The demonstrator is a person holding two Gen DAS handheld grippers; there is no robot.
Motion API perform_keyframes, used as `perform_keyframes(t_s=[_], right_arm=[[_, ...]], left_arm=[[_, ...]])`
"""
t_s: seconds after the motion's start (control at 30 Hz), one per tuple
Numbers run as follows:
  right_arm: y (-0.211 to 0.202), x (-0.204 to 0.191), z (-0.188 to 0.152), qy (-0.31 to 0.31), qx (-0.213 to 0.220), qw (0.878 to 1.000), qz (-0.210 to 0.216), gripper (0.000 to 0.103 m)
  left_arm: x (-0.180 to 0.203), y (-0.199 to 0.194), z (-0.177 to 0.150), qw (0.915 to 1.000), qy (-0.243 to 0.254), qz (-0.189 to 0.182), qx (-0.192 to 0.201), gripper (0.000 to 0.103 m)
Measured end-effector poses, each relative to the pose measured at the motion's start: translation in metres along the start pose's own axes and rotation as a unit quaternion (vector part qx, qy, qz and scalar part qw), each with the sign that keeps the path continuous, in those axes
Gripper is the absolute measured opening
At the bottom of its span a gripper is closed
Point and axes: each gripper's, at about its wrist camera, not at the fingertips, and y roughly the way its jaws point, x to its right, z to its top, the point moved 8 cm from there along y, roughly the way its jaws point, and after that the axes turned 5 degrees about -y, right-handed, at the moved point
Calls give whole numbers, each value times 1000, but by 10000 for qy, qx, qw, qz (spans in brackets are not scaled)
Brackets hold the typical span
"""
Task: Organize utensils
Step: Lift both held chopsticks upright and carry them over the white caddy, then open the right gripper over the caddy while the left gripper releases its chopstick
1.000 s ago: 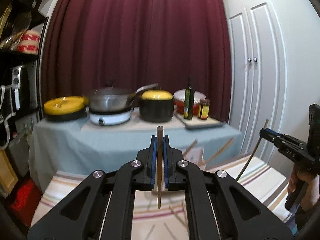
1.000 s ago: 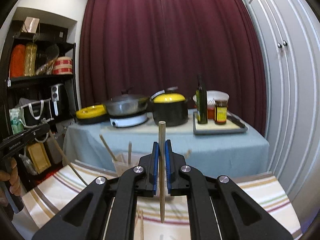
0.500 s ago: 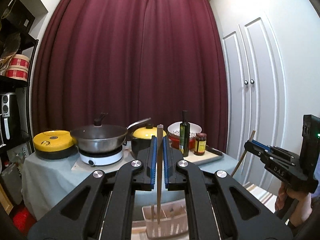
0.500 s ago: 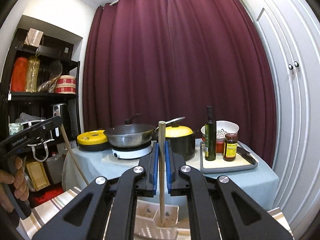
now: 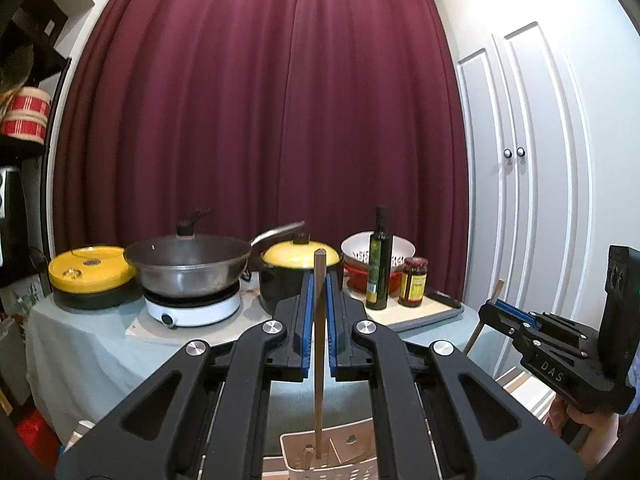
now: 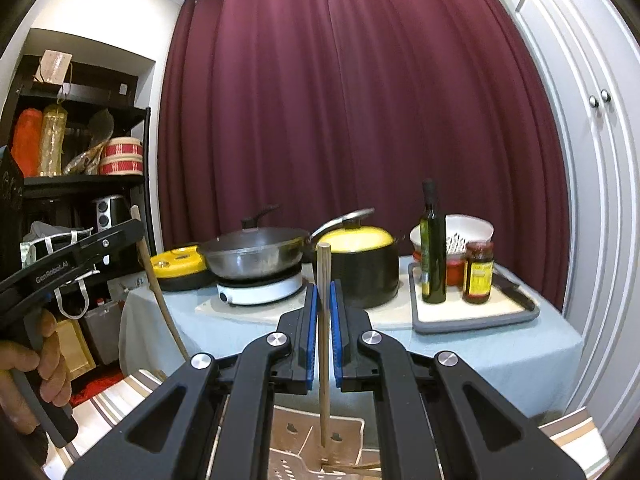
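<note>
My left gripper (image 5: 319,280) is shut on a dark wooden chopstick (image 5: 319,380) that stands upright between the blue pads. Its lower tip is over, or just inside, a white slotted utensil holder (image 5: 352,446). In the right wrist view my right gripper (image 6: 324,292) is shut on a pale wooden chopstick (image 6: 324,400), also upright, tip reaching into the utensil holder (image 6: 292,430), where a few sticks lie. Each gripper shows in the other's view: the right gripper (image 5: 496,312) at the right edge, the left gripper (image 6: 124,236) at the left, held by a hand (image 6: 48,372).
Behind the holder stands a table with a grey-blue cloth (image 6: 500,356) carrying a wok on a white cooker (image 5: 188,268), a yellow-lidded black pot (image 6: 360,264), an oil bottle (image 6: 432,244) and a jar (image 6: 478,272) on a tray. White cupboard doors (image 5: 532,200) are on the right, dark shelves (image 6: 80,160) on the left.
Both grippers tilted up and moved forward with their chopsticks. The striped cloth dropped out of view and the white holder came under the stick tips.
</note>
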Motion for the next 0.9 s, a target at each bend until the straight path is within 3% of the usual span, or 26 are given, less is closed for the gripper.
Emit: perform_keyframes(t_s=[0.4,0.47,0.53,0.57,0.6,0.67,0.9], right_arm=[[31,-4,-50,49,-563,9984,33,7],[31,-5,-54,63,-608,9981,24,10],[30,-5,-55,67,-617,9981,13,25],[29,-5,-55,76,-603,9982,0,28],[26,-5,-53,83,-572,9983,-19,34],[21,-6,-49,68,-520,9986,-63,40],[-9,-9,-38,-45,-378,9991,-180,50]], left_arm=[[-7,26,-53,9988,42,-16,-483,7],[-7,27,-58,9986,52,-11,-532,8],[-6,28,-62,9984,110,8,-561,9],[-6,27,-63,9983,136,15,-572,16],[-6,26,-63,9983,144,38,-572,28],[-7,24,-62,9984,87,41,-548,40],[-11,-4,-61,9986,69,108,-522,53]])
